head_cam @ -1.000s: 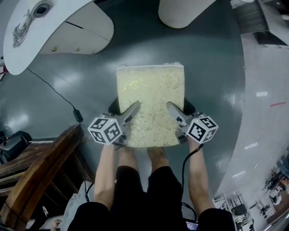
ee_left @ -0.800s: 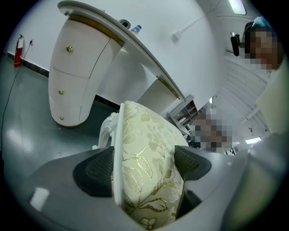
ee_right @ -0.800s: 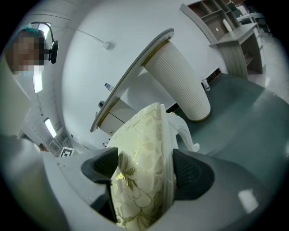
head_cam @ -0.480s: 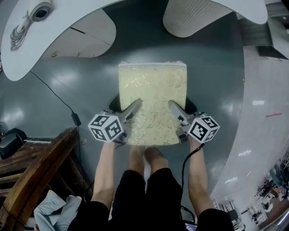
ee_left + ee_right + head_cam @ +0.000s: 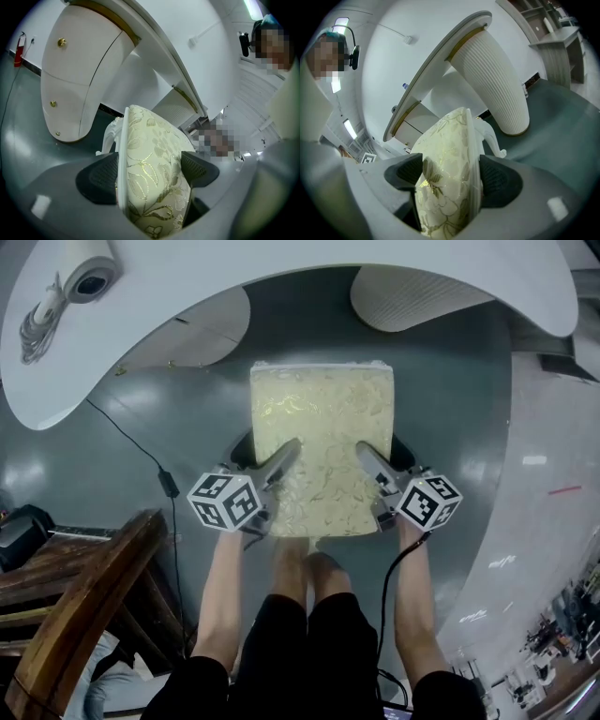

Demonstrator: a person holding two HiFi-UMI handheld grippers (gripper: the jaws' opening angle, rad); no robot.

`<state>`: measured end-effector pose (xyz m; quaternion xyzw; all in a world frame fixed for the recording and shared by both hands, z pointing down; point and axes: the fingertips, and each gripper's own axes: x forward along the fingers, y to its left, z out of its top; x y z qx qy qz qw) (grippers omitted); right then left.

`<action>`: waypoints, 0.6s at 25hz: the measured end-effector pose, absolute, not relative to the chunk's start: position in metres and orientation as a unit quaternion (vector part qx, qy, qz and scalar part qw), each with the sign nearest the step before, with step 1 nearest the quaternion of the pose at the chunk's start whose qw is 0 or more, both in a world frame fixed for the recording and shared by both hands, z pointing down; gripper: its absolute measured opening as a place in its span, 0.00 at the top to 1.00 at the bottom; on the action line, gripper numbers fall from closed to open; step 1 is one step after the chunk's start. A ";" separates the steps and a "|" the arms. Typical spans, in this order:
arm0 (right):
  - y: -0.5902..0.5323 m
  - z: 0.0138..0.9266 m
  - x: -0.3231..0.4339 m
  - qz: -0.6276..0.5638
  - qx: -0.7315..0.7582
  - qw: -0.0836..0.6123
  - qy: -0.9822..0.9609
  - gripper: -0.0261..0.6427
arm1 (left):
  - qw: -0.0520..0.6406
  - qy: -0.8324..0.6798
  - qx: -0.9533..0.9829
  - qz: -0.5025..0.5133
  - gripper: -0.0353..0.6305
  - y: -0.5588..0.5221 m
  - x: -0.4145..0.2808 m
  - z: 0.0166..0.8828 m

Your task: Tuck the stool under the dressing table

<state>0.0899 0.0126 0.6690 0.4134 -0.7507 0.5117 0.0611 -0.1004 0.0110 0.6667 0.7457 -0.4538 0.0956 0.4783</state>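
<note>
The stool (image 5: 322,437) has a cream floral cushion (image 5: 154,150) on a white frame and stands on the grey floor before the gap between the dressing table's two pedestals. The table's curved white top (image 5: 281,268) arcs just beyond the stool's far edge. My left gripper (image 5: 277,470) is shut on the stool's near left edge, one pad under the frame and one on the cushion (image 5: 147,173). My right gripper (image 5: 370,465) clamps the near right edge the same way (image 5: 450,176). The stool's legs are mostly hidden.
A drawer pedestal (image 5: 187,329) flanks the gap on the left, a ribbed white pedestal (image 5: 422,296) on the right. A black cable (image 5: 141,456) runs across the floor at left. Dark wooden furniture (image 5: 84,606) stands at lower left. The person's legs (image 5: 300,615) are right behind the stool.
The head view has shifted and shows more of the table's white top, whose edge now lies closer to the stool's far side. Both grippers keep the same hold.
</note>
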 end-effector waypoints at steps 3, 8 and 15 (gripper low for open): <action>0.012 0.669 0.089 0.511 0.414 0.070 -0.750 0.39 | 0.485 -0.452 0.743 0.090 0.30 0.012 -0.102 0.670; 0.021 0.677 0.095 0.517 0.436 0.063 -0.734 0.39 | 0.490 -0.428 0.752 0.103 0.29 0.010 -0.096 0.680; 0.020 0.669 0.098 0.510 0.446 0.052 -0.734 0.39 | 0.480 -0.418 0.764 0.103 0.30 0.004 -0.092 0.673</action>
